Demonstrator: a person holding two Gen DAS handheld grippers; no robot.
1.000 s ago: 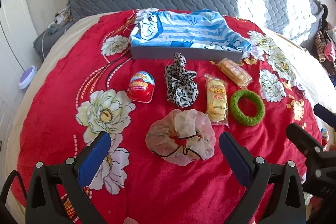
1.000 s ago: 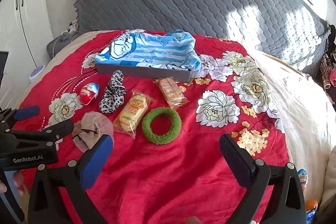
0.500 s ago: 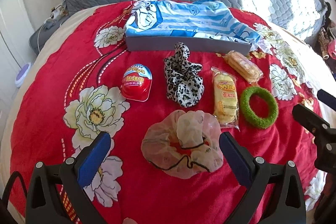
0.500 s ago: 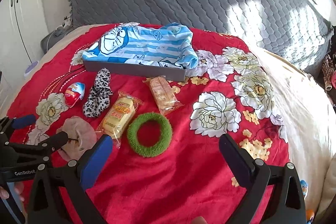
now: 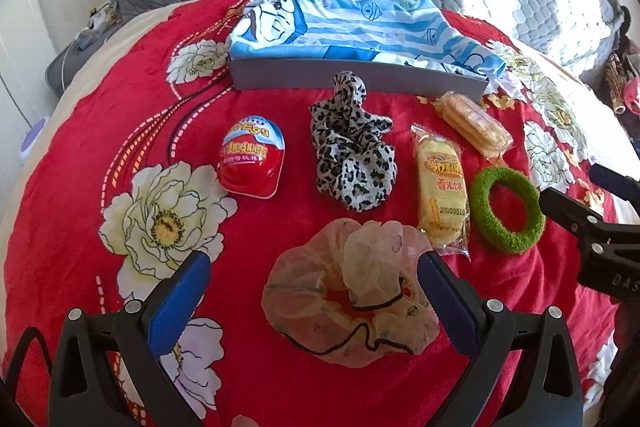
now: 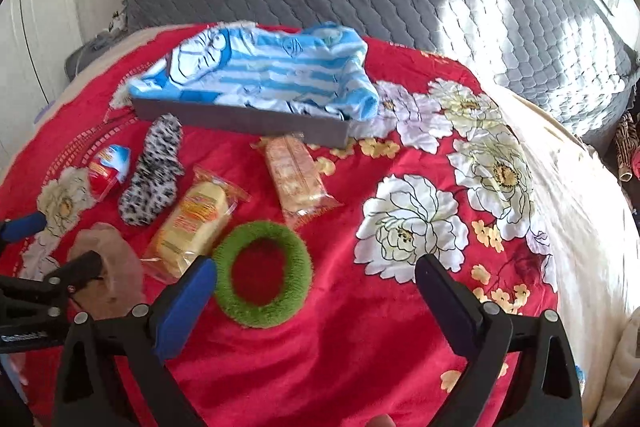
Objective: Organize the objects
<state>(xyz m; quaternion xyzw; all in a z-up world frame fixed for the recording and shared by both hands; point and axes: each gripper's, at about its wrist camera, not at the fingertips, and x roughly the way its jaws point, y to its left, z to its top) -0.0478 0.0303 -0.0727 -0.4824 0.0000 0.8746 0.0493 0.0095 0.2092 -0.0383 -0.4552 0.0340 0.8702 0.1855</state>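
While the left gripper [image 5: 310,285] is hanging with jaws spread wide around the near pink scrunchie [image 5: 348,293], gripping nothing, we are seeing the right gripper [image 6: 316,281] equally wide, empty, over the green ring [image 6: 262,273]. Farther along the red bedspread [image 5: 80,147] are lying a leopard scrunchie [image 5: 352,151], perhaps two snack packets, and a grey tray [image 5: 360,77].
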